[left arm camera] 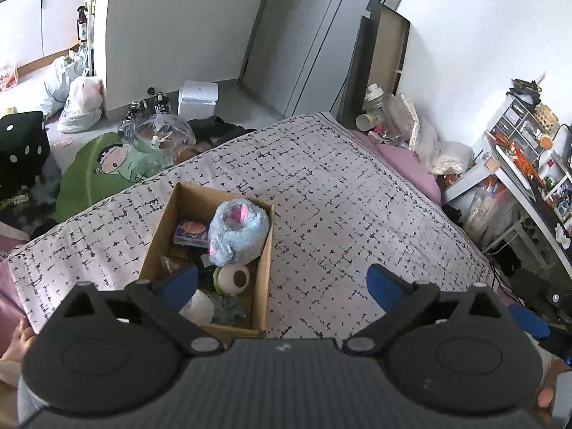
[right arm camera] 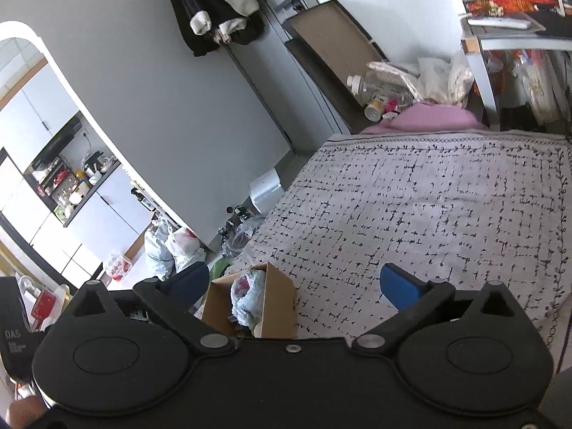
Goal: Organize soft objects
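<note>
2 grippers, both spread wide with nothing between the blue pads. The left gripper point(left arm camera: 282, 286) hangs above the near end of the cardboard box point(left arm camera: 266, 250), and the right gripper point(right arm camera: 295, 286) sits off to the side, looking across the bed point(right arm camera: 429, 207).

The soft stuff is already in the box, which stands on the patterned bedspread near the bed's edge. Counted from the left view: 1 fluffy blue plush point(left arm camera: 237, 230) with pink ears on top, 1 round cream plush point(left arm camera: 234, 279) with a brown spot below it, 1 greyish-blue soft item point(left arm camera: 225, 309) at the near end, 1 white lump point(left arm camera: 196, 307) beside that, and 1 small purple packet point(left arm camera: 191, 234) against the far left wall. Darker bits underneath are too jumbled to count.

The bedspread itself looks bare, so the job seems pretty much done. Best bet now is probably to lift both grippers straight clear so a finger doesn't catch the box rim and tip it, then check the bed for anything missed.
</note>
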